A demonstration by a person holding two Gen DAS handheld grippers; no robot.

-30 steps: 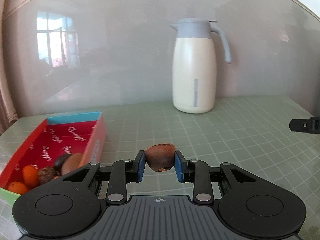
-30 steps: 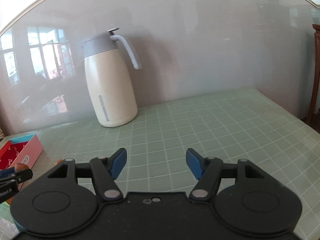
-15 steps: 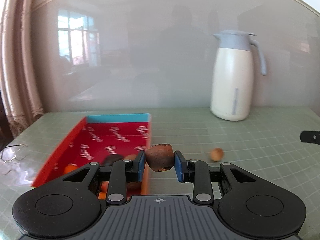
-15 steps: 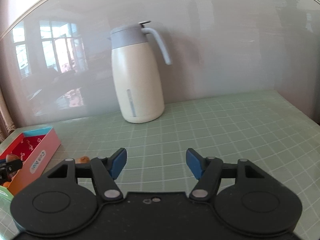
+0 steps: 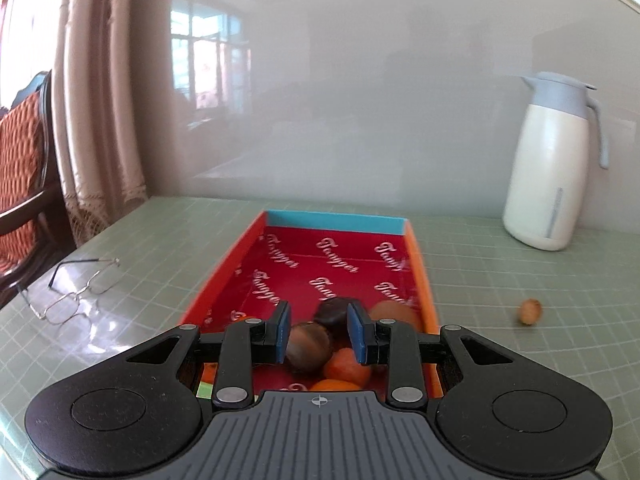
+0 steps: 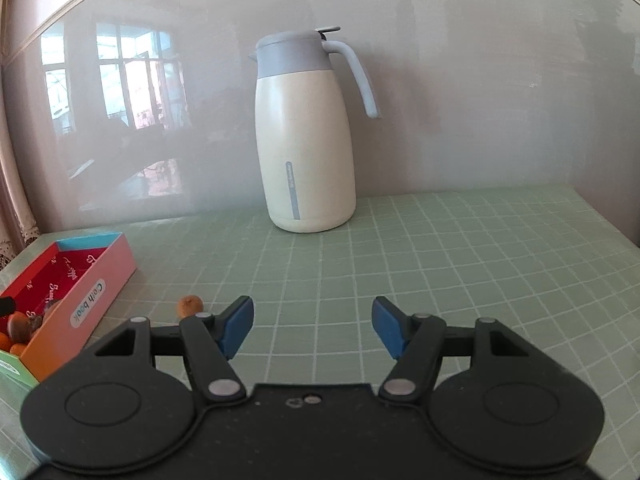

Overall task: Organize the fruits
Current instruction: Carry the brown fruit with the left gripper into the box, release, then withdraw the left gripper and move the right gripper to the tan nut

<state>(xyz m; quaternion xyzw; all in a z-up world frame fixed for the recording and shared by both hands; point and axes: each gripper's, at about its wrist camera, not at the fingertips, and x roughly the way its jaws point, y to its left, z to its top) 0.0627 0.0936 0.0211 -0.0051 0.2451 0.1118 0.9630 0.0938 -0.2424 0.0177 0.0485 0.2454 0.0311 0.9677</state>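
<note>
My left gripper [image 5: 320, 334] hangs over the near end of the red box [image 5: 336, 222]. Its jaws stand narrowly apart. A blurred brown fruit [image 5: 308, 346] sits low in the gap, against the left pad, with a clear gap to the right pad. Below lie a dark fruit [image 5: 334, 316], a kiwi-like brown one [image 5: 392, 312] and orange ones [image 5: 346, 364]. A small tan fruit [image 5: 531, 311] lies loose on the table right of the box. In the right wrist view that fruit [image 6: 190, 305] lies just ahead-left of my right gripper [image 6: 312, 322], which is open and holds nothing.
A cream jug with a grey lid [image 6: 306, 140] stands at the back against the glossy wall. Wire glasses [image 5: 80, 292] lie left of the box near the table edge. A chair with an orange cushion [image 5: 20, 168] and a curtain are beyond that edge.
My left gripper swung left from beside the box to over it. The brown fruit, squeezed between both pads before, now sits lower and off the right pad. The right gripper shifted left, still open.
</note>
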